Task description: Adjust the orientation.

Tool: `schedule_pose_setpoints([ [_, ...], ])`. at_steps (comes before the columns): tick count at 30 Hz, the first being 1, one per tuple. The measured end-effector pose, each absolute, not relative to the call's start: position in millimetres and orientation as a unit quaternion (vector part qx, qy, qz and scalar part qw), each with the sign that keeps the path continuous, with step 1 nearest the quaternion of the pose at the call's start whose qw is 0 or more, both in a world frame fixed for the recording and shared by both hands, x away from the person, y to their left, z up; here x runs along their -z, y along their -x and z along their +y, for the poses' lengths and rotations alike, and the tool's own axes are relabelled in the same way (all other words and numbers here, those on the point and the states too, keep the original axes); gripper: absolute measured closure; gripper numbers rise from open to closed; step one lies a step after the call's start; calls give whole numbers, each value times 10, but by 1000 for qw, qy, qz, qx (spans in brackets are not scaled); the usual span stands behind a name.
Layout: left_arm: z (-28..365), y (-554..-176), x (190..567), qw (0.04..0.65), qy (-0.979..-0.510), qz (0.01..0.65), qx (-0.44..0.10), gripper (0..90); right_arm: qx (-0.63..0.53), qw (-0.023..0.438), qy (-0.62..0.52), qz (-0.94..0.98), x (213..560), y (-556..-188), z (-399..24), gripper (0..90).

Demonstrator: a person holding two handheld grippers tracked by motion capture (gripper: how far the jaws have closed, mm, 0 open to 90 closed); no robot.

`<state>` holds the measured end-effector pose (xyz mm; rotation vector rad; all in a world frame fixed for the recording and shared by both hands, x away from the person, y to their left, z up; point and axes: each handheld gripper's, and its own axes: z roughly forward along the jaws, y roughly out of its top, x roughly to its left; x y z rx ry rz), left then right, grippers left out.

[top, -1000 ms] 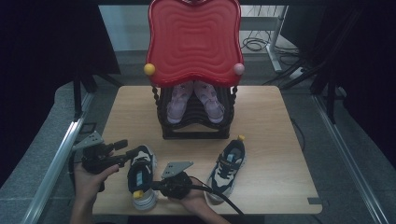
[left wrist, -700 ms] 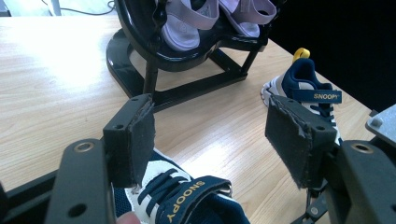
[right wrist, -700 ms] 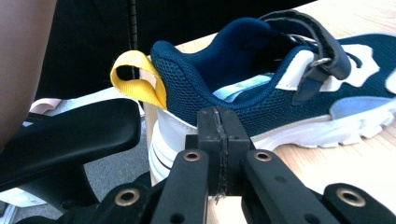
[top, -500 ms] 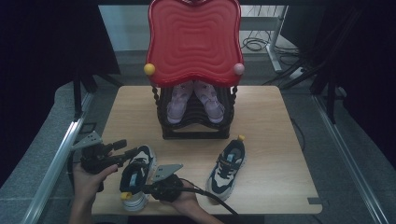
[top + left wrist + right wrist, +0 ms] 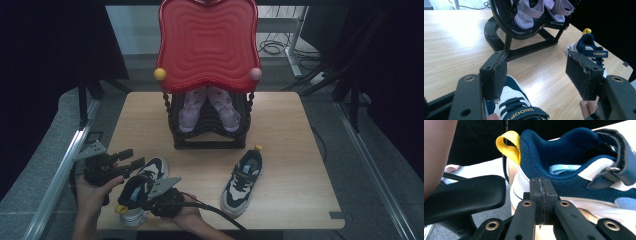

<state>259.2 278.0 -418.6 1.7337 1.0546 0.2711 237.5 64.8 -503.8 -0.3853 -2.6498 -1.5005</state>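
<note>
a lab: black curtains [image 5: 55, 45], metal rails [image 5: 52, 185], floor cables [image 5: 280, 45].

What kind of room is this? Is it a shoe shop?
Probably a lab or recording room, not a shop: one wooden table ringed by black curtains, cables on the floor, and just a small shoe rack with sneakers.

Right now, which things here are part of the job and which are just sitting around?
In the job: near sneaker, right gripper shut against its side, left gripper open beside it, second sneaker.
Lying about: black rack, purple sandals, red chair back.
</note>
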Motion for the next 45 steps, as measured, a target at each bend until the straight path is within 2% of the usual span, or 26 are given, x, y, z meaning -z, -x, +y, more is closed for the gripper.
schedule_pose_setpoints([
  [17,2820,-2590,4189,520,-721,443,-116,335,493,44,133,-859,5072,-2438,897,892],
  [24,2830,-2588,4197,519,-721,444,-116,335,491,40,136,-859,5064,-2432,859,888],
  [30,2821,-2585,4213,517,-723,444,-115,335,507,19,144,-850,4950,-2453,546,882],
  [37,2805,-2581,4222,513,-724,447,-114,335,518,0,165,-839,4756,-2460,-20,890],
  [45,2769,-2591,4259,505,-729,449,-110,334,526,-34,211,-823,4689,-2495,-693,890],
])
